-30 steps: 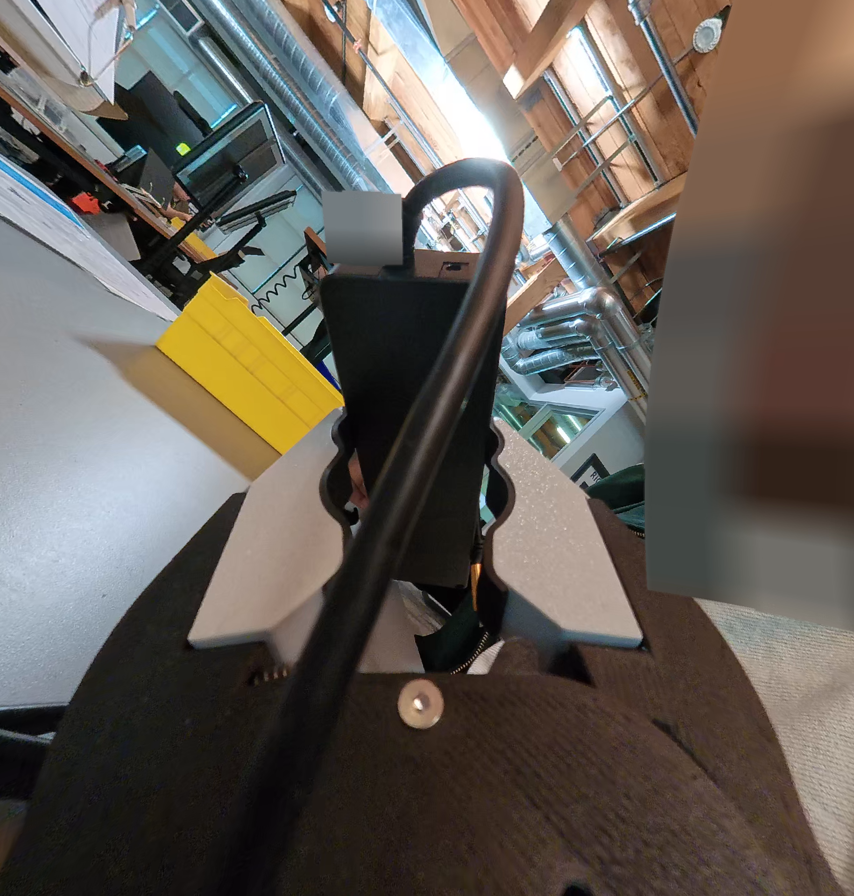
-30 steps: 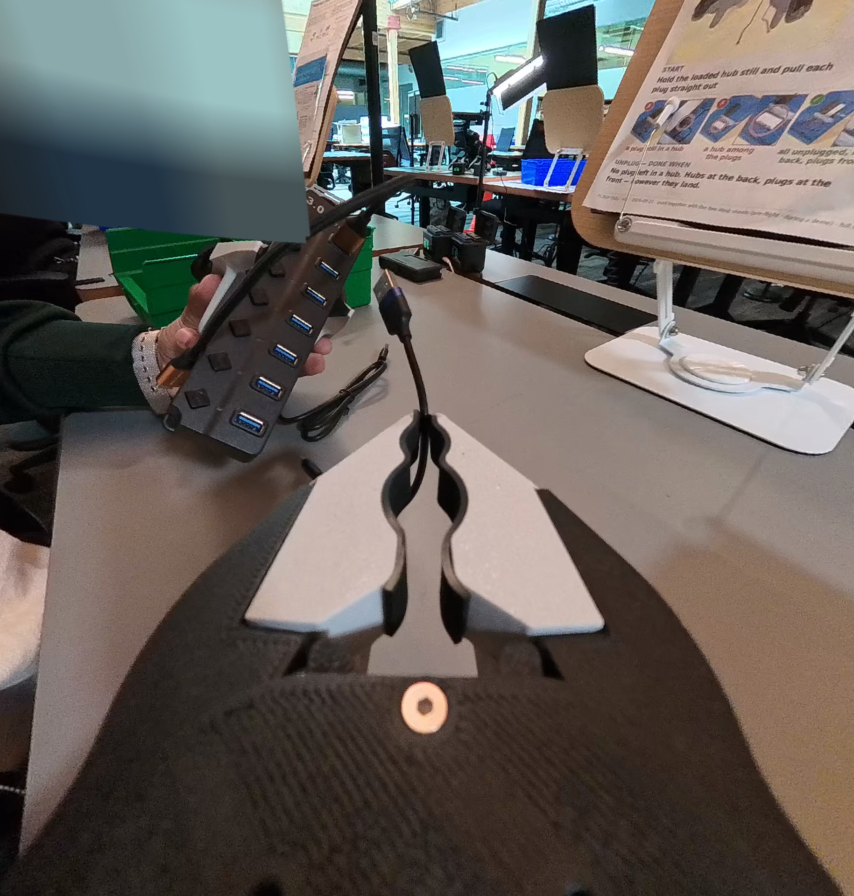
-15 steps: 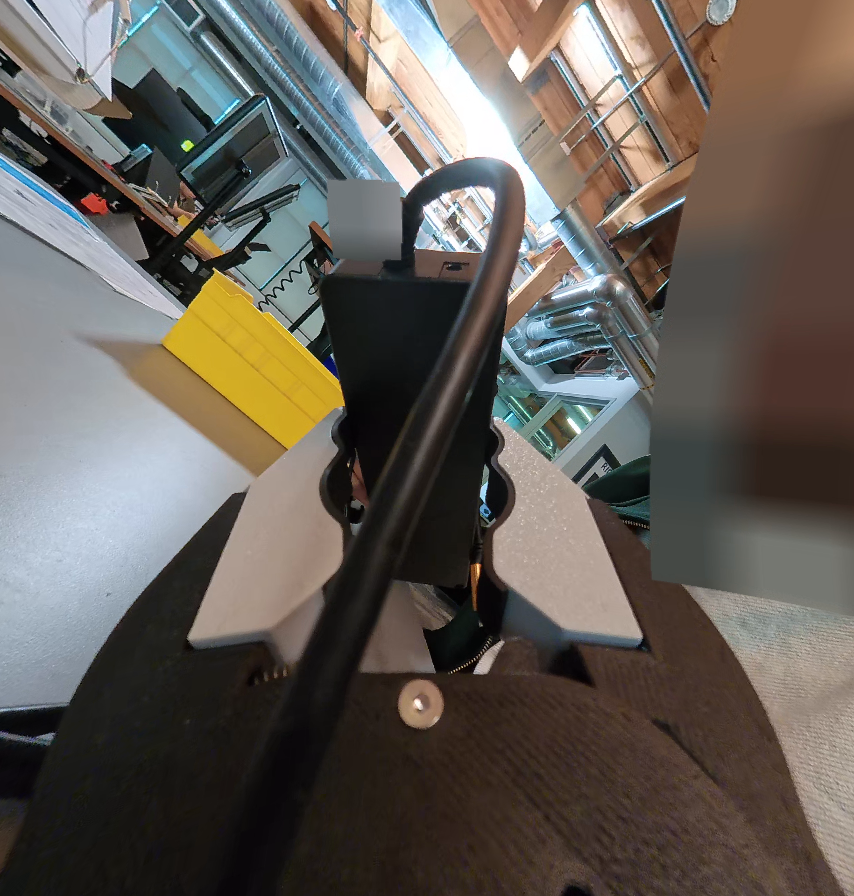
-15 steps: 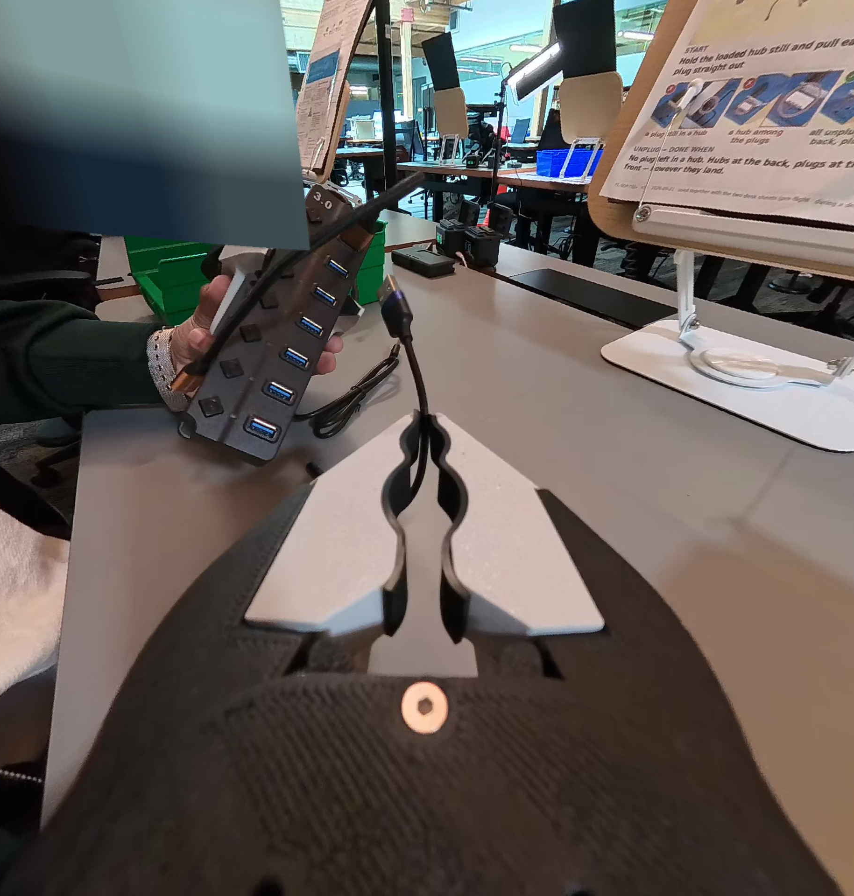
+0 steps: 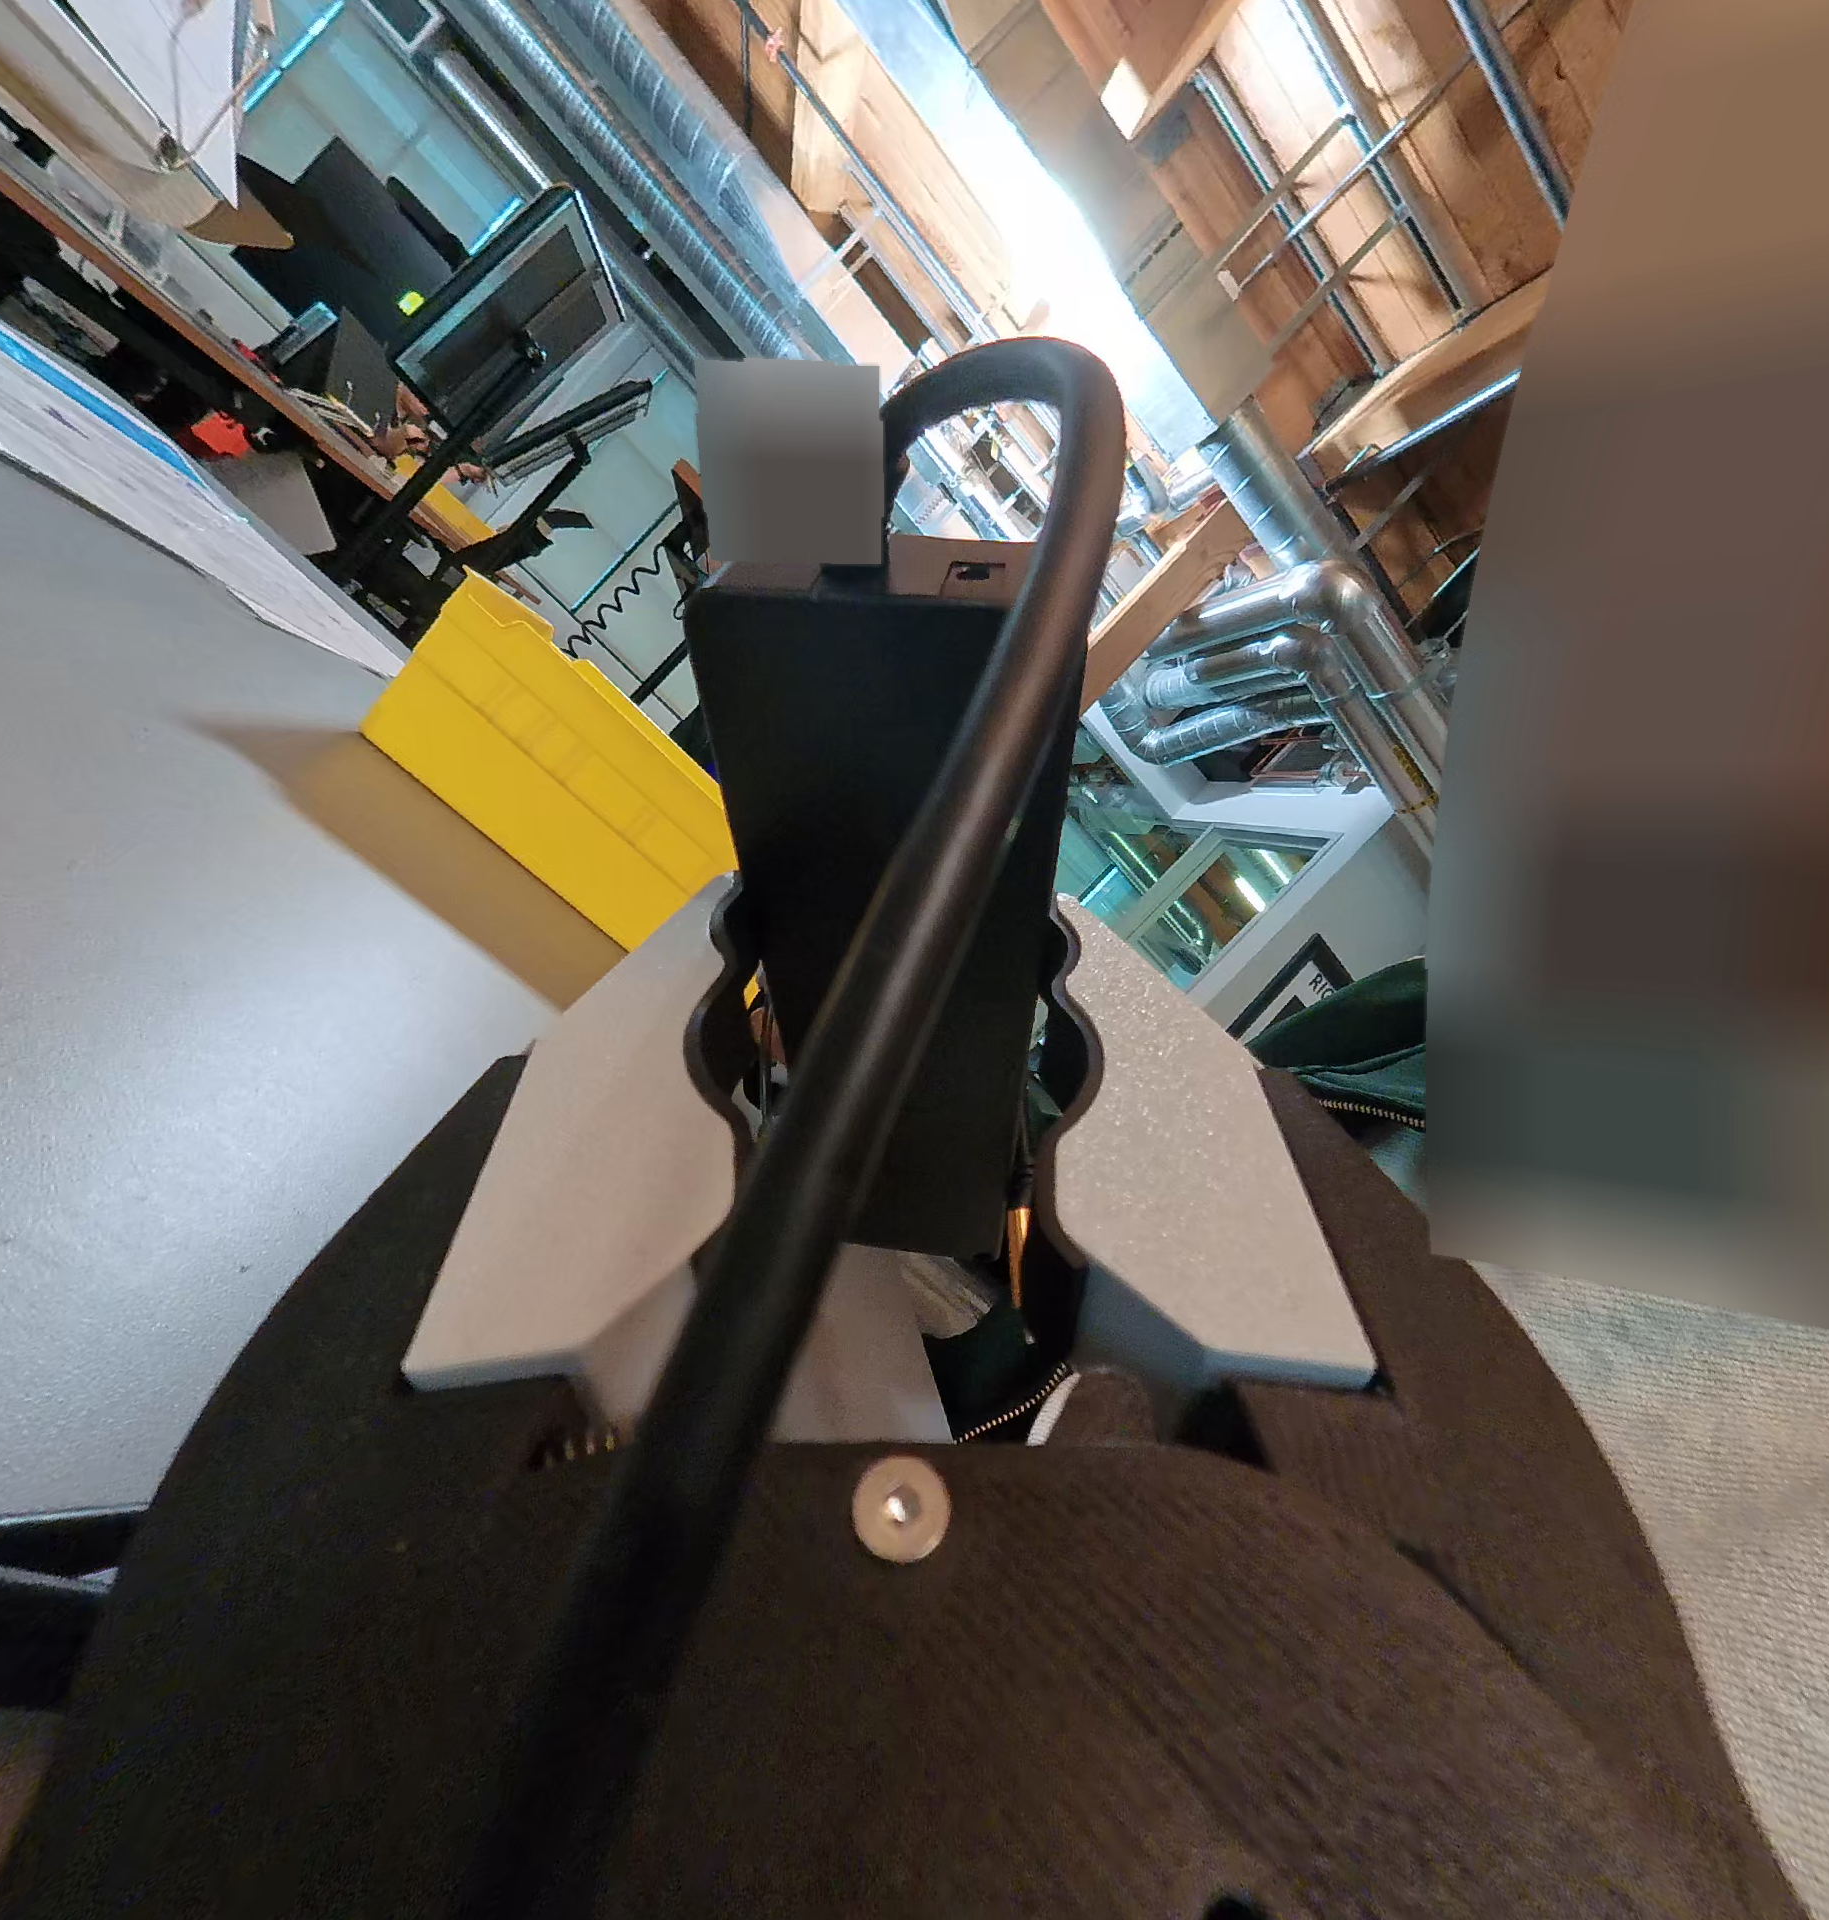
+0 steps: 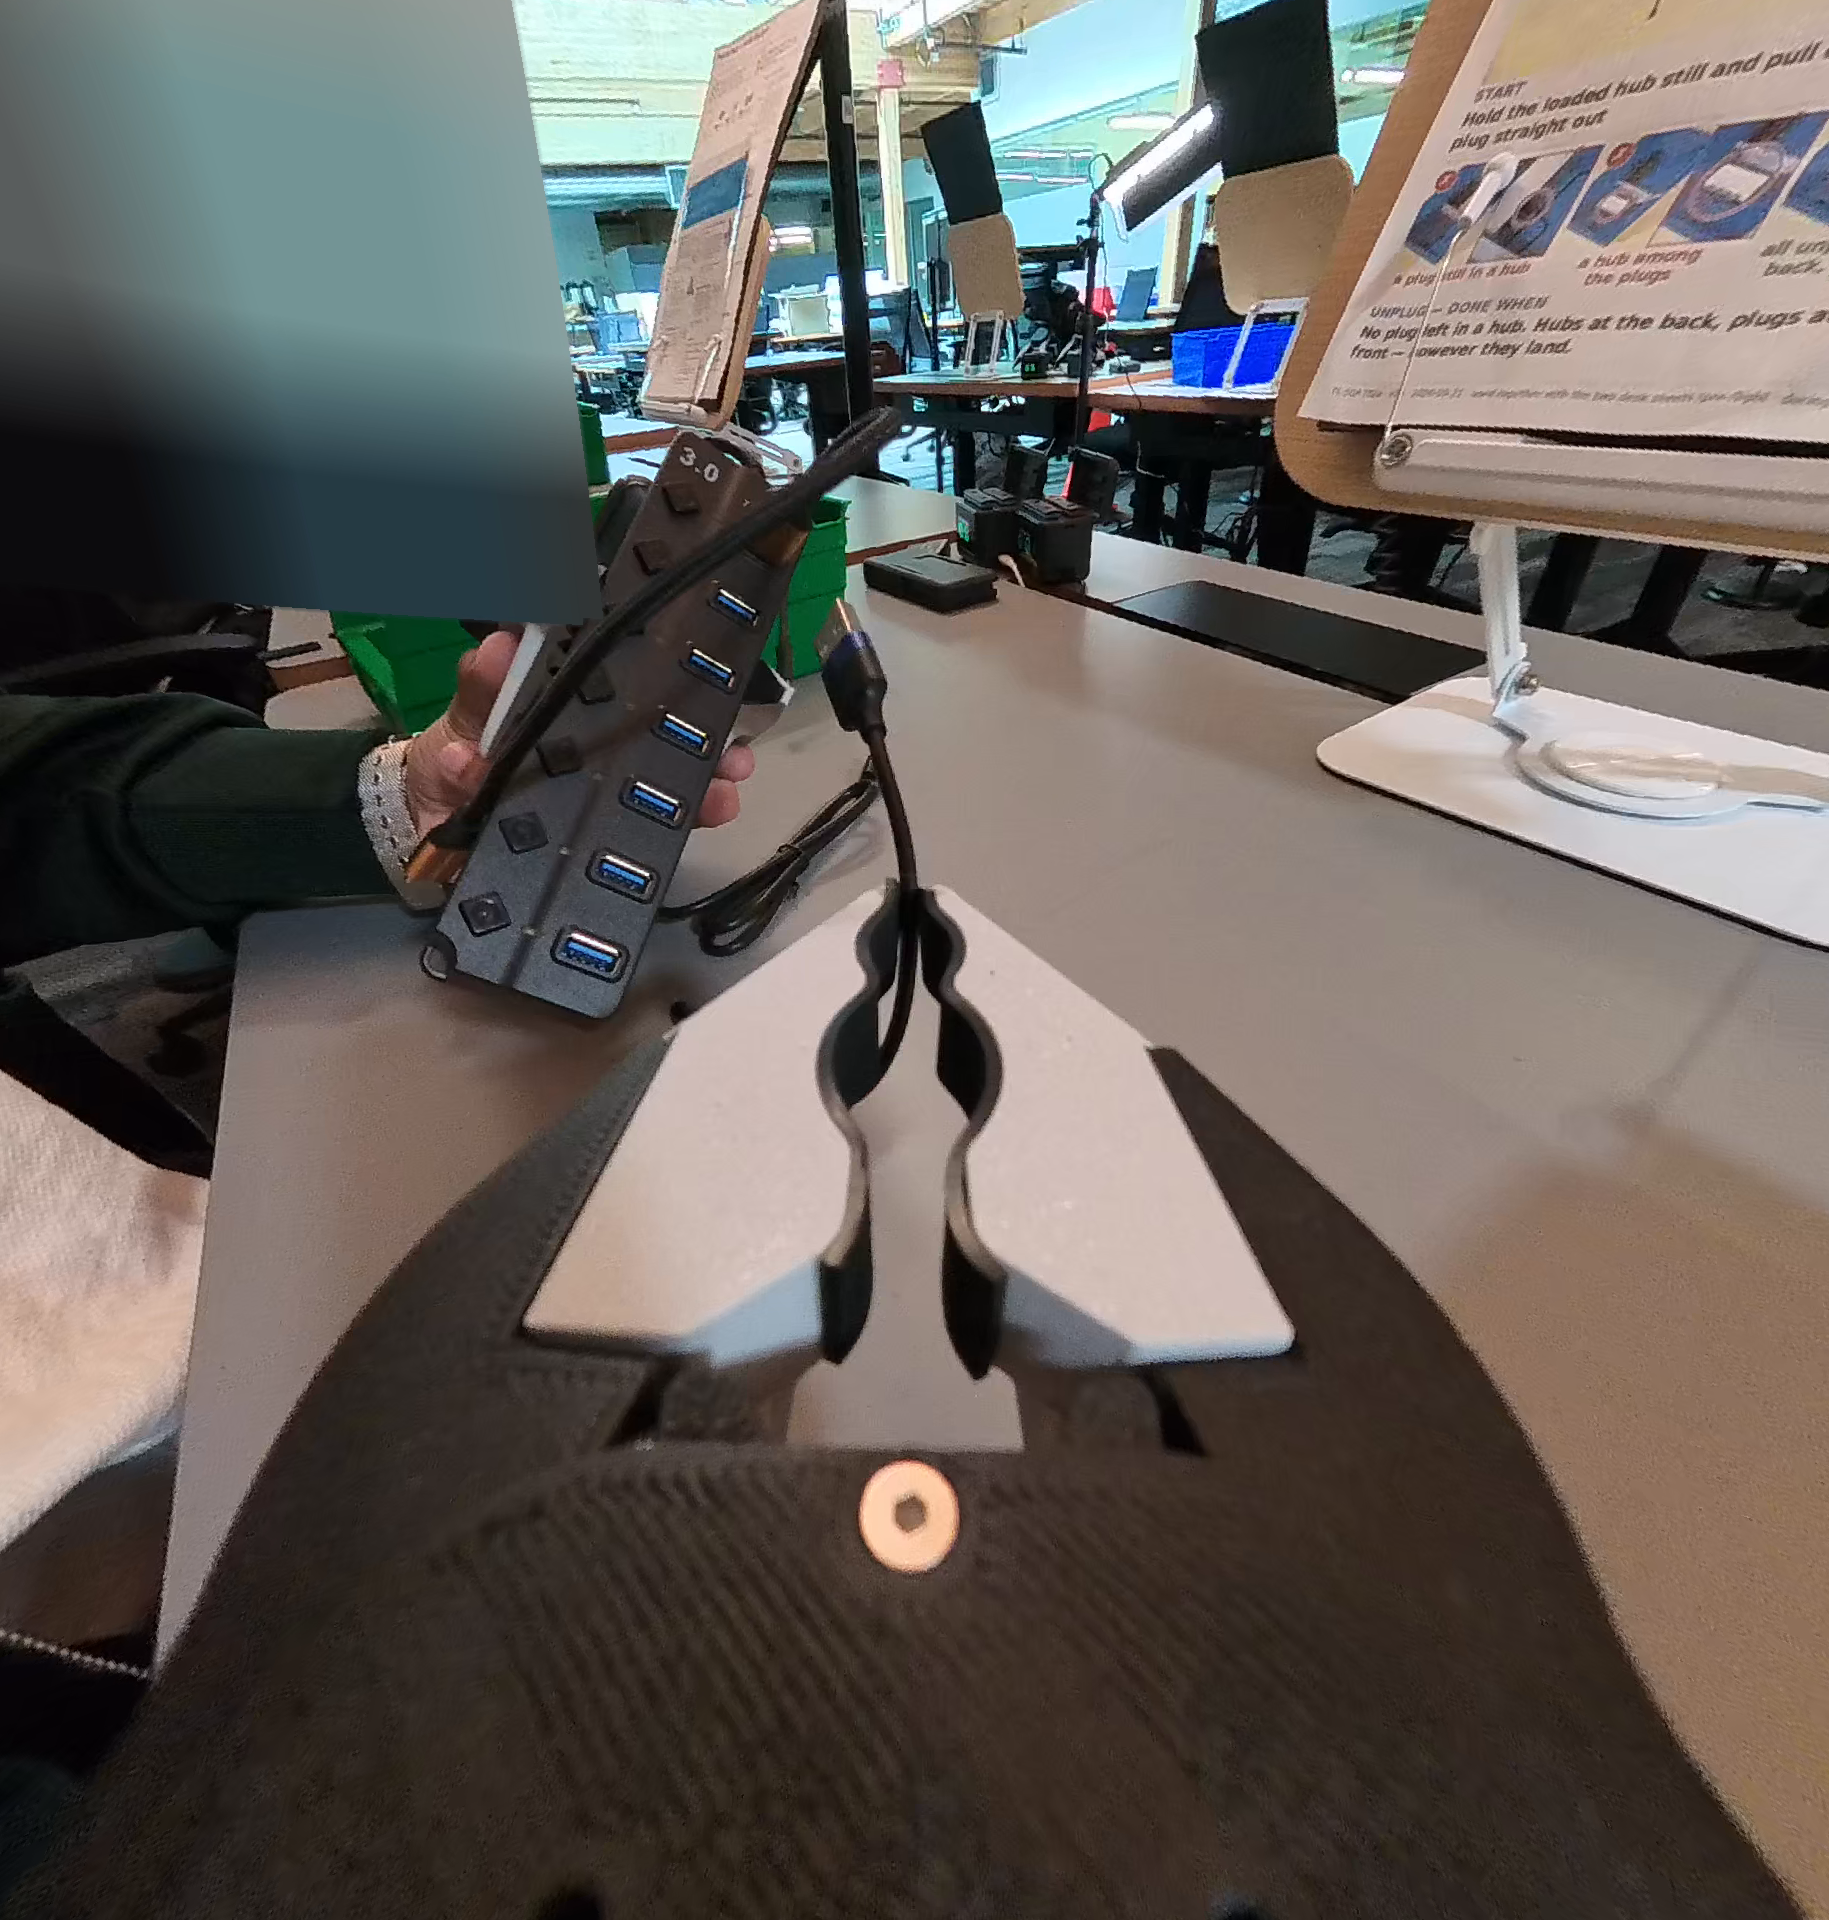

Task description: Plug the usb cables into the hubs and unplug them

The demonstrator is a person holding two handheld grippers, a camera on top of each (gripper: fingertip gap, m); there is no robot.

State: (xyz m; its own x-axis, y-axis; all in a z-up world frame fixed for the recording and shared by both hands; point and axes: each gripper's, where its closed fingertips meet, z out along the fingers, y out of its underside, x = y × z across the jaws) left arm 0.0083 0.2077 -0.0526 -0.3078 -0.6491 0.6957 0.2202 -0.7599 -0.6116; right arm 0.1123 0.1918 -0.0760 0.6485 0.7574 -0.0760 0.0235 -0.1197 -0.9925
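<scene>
While the grey table [image 6: 1253, 935] lies bare between the right gripper [image 6: 910, 904] and the white document stand [image 6: 1616, 790] at the right, the room for moving narrows at the left, where the black multi-port USB hub [image 6: 619, 769] is held tilted above the table's near corner, its row of blue ports facing the plug. A coil of black cable [image 6: 785, 862] lies on the table just behind it. Compared with a second ago, the USB plug [image 6: 853, 665] has drawn closer to the hub and the stand has slid toward the right edge of the right wrist view; the left wrist view is nearly unchanged. The right gripper is pinched tight on the thin cable just below the plug, which stands up beyond the fingertips, apart from the ports. The left gripper [image 5: 894, 935] is clamped on the hub's body [image 5: 848, 831], whose own thick black lead [image 5: 993, 675] arches over it; a yellow bin [image 5: 546, 769] sits behind.
</scene>
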